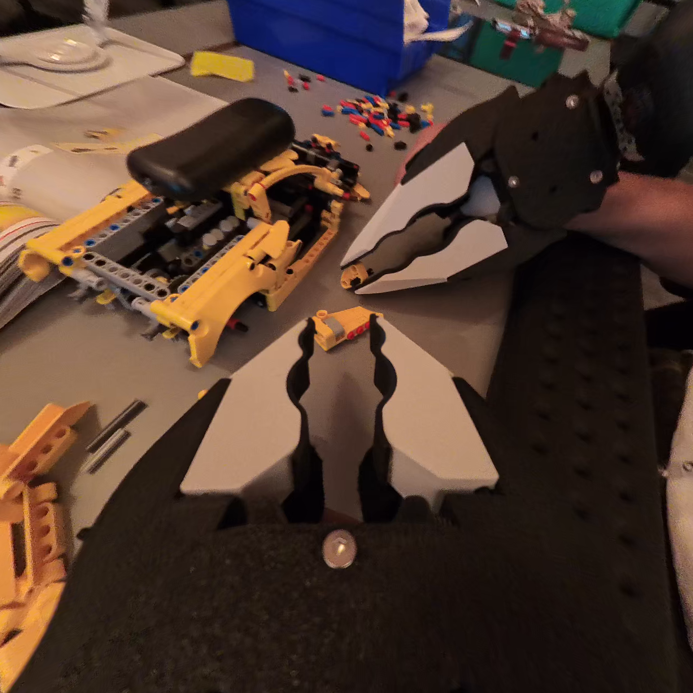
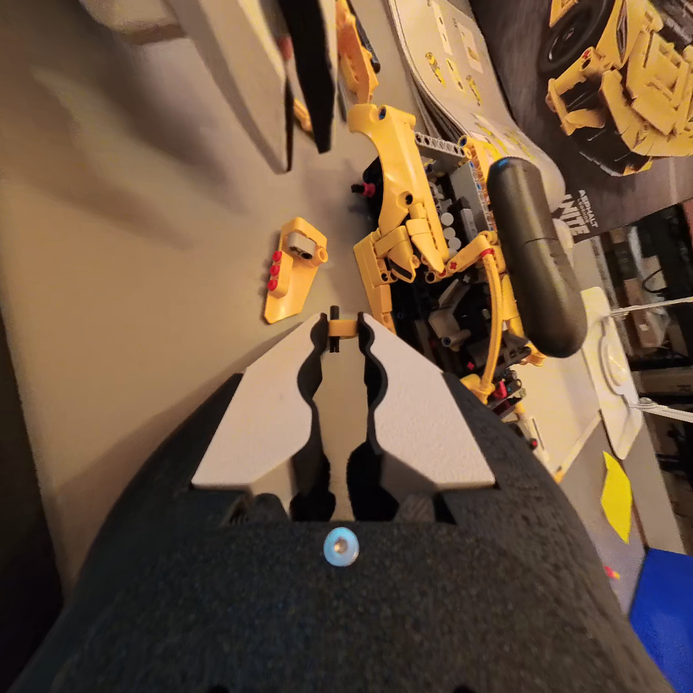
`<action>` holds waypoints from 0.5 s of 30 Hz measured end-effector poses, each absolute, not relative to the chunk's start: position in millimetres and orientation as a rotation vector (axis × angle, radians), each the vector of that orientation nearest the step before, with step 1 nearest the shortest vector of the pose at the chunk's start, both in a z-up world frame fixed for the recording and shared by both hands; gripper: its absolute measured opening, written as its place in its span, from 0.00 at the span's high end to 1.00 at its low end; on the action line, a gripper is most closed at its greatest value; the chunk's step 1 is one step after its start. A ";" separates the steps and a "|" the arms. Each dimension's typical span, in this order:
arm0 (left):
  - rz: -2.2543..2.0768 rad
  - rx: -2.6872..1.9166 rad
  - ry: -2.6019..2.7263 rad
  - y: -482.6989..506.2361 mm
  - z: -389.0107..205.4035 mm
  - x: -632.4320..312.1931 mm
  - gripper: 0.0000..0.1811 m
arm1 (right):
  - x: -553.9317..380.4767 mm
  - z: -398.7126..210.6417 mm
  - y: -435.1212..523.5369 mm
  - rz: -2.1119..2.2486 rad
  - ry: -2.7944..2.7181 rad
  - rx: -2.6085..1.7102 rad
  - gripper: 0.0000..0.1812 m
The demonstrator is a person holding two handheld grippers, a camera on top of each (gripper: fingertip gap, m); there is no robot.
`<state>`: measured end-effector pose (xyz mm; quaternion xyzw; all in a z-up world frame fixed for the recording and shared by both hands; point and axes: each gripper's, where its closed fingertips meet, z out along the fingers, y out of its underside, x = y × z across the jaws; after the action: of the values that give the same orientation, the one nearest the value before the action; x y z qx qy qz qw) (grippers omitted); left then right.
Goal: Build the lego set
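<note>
Left wrist view takes in a pile of small red, blue and black pins [image 1: 378, 116] near a blue bin [image 1: 337, 41] at the far edge of the grey counter [image 1: 93, 356], which the other camera mostly misses. Right wrist view alone shows the set's box [image 2: 600, 93] and the open instruction booklet [image 2: 461, 75] beyond the half-built yellow car [image 2: 431, 255], which lies mid-counter with a black oblong object [image 2: 536, 258] resting across it.

Bare counter lies between the car and both tools, open room around a yellow panel piece [image 1: 347, 326] with three red studs lying flat there. More yellow parts [image 1: 33, 487] crowd the near left corner.

The left tongs [image 1: 340, 326] are spread apart and grasp nothing; their tips seem to sit either side of the panel piece, though contact is unclear. The right tongs [image 2: 342, 322] are clenched on a small yellow connector [image 2: 342, 327] with a black pin through it, held just beside the car's side.
</note>
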<state>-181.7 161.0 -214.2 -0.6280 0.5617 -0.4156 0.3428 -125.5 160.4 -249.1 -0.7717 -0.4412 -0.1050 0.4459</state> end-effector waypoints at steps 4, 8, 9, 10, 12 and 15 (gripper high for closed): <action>-1.022 -1.573 1.624 158.3 -215.9 -182.1 0.82 | -128.3 -249.6 158.4 -0.180 -1.071 -1.933 0.92; -1.051 -1.580 1.652 161.7 -212.5 -180.9 0.83 | -128.1 -241.3 159.7 -0.191 -1.054 -1.903 0.92; -1.085 -1.586 1.633 160.6 -209.7 -178.9 0.83 | -129.3 -235.1 160.2 -0.185 -1.039 -1.877 0.92; -1.123 -1.587 1.608 158.6 -206.0 -176.7 0.83 | -130.3 -228.0 160.7 -0.181 -1.022 -1.846 0.92; -1.191 -1.587 1.550 154.9 -198.2 -172.4 0.83 | -133.8 -216.3 159.6 -0.166 -1.009 -1.783 0.92; -1.301 -1.592 1.479 146.2 -189.7 -166.6 0.83 | -135.0 -207.0 160.0 -0.194 -1.001 -1.732 0.92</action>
<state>-166.6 146.2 -189.7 -0.5998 0.5570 -0.4899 0.2998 -135.0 160.0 -207.0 -0.7274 -0.4202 -0.0815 0.5363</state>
